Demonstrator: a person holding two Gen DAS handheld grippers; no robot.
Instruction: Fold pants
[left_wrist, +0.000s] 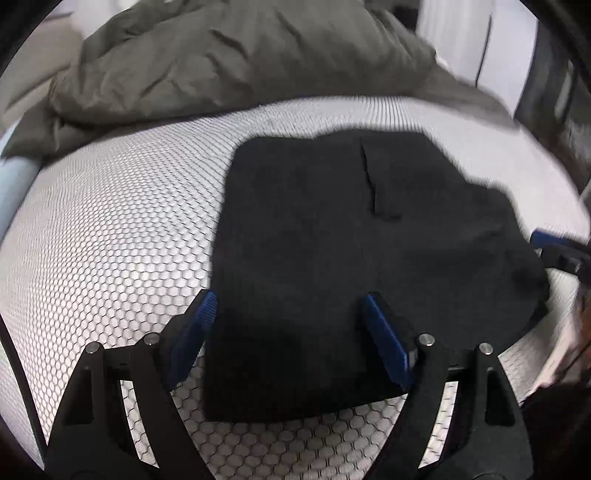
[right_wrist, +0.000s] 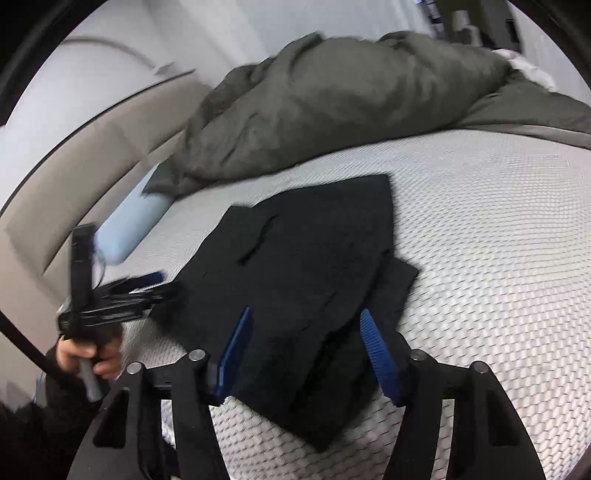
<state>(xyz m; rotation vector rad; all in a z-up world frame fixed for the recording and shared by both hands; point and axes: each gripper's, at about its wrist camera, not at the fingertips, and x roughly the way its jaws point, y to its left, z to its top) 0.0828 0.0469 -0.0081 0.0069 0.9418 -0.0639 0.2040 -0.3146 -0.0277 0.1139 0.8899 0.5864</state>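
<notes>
Both grippers (left_wrist: 288, 306) (right_wrist: 306, 321) hang open over folded black pants (left_wrist: 351, 229) on mattress (left_wrist: 110, 221).

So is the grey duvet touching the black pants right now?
Apart. The left wrist view shows a strip of bare white mattress between the grey duvet and the far edge of the black pants.

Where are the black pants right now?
The black pants lie folded on the white mattress, in front of the grey duvet, between both open grippers.
</notes>
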